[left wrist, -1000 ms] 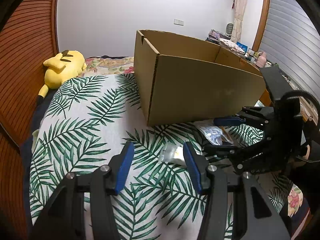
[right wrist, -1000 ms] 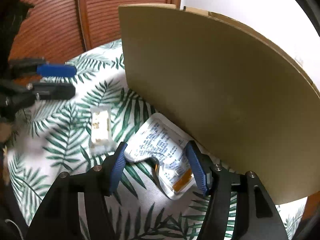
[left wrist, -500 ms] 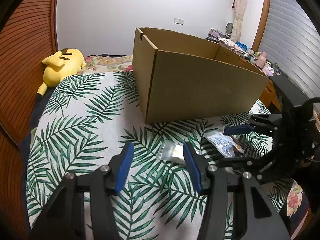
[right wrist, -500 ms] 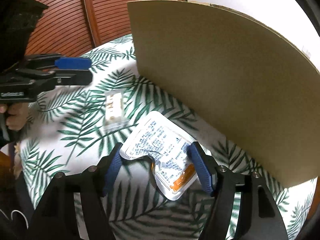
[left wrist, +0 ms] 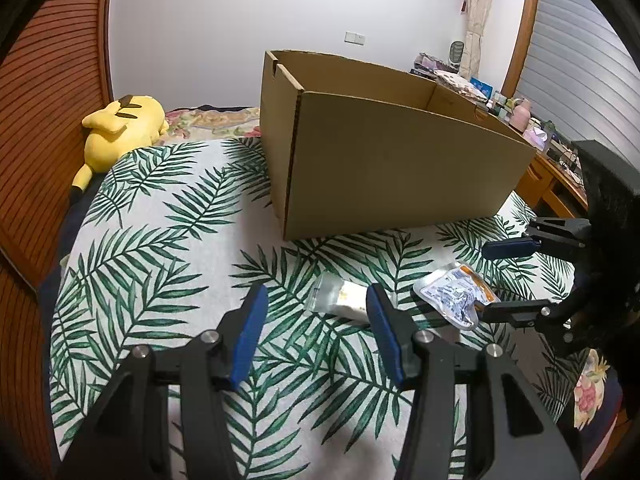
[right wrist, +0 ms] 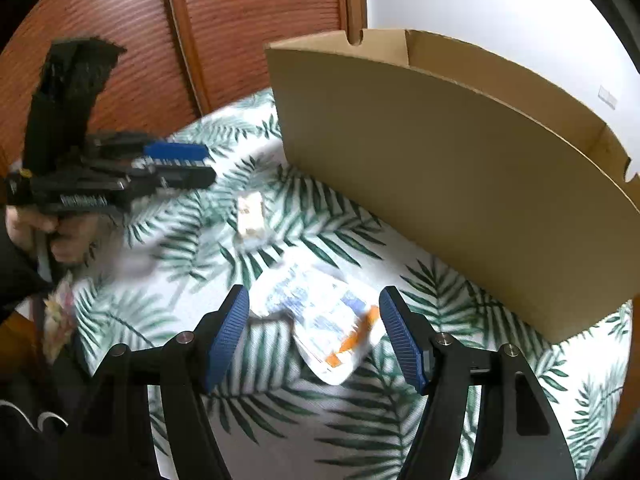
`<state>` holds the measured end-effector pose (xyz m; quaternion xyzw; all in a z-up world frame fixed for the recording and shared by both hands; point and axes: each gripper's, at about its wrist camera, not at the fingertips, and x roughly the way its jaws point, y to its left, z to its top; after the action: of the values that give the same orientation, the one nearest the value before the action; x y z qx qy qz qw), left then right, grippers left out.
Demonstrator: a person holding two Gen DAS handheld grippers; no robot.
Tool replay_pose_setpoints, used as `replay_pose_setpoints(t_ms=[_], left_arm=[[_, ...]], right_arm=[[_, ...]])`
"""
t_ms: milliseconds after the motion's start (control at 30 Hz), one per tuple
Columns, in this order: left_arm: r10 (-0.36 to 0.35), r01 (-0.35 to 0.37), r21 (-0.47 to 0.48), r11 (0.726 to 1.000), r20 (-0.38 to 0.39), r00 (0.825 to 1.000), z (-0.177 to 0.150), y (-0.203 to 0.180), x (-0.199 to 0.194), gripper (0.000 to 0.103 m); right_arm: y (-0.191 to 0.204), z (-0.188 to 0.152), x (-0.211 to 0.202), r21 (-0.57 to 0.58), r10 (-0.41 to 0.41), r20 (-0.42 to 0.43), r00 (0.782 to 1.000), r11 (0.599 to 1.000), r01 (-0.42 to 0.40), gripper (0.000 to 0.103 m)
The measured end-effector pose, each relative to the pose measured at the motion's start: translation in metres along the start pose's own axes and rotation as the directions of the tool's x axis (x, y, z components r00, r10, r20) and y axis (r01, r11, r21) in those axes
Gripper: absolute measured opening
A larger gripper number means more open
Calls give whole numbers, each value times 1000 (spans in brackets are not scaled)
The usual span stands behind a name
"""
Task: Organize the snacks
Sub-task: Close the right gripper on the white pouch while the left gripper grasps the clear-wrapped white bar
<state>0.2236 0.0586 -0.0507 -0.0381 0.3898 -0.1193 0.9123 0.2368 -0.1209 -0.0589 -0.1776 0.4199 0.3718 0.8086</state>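
1. Right gripper [right wrist: 314, 334] has lifted back, fingers spread and empty; the printed snack pouch [right wrist: 320, 320] lies on the bed between them.
2. Left gripper [left wrist: 312, 330] fingers spread; small clear snack packet [left wrist: 340, 298] at 1 o'clock.
3. Cardboard box [left wrist: 384, 160] at 12 o'clock, grasps pending.

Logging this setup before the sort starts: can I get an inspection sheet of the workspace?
Surface: palm-leaf bedspread.
Job's things: open cardboard box; small clear snack packet and white-orange printed pouch lying in front of it, outside.
Clutter: yellow plush toy at the bed's far edge.
Grippers: left tongs open, empty; right tongs open over the pouch, not gripping.
Cables: nothing seen on the bed.
Surroundings: wooden slatted doors, cluttered desk.
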Motion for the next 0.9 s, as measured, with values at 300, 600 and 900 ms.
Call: replay_pose_setpoints(t_ms=[300,600,900], left_arm=[[14,-13,17,1000,-51,999,-1,-7,11,51],[-26,18,-57,998,-144,989,-7,-16,30,51],[-95,56,-214,975,-177,980,-4,-16,41,51]], right_arm=[[10,8,31,-97,-100,-38,994,991,96,69],[-3,3,27,34,-45,-46,998,998,46,59],[-3,-10,20,73,-61,18,998,996,60,59]])
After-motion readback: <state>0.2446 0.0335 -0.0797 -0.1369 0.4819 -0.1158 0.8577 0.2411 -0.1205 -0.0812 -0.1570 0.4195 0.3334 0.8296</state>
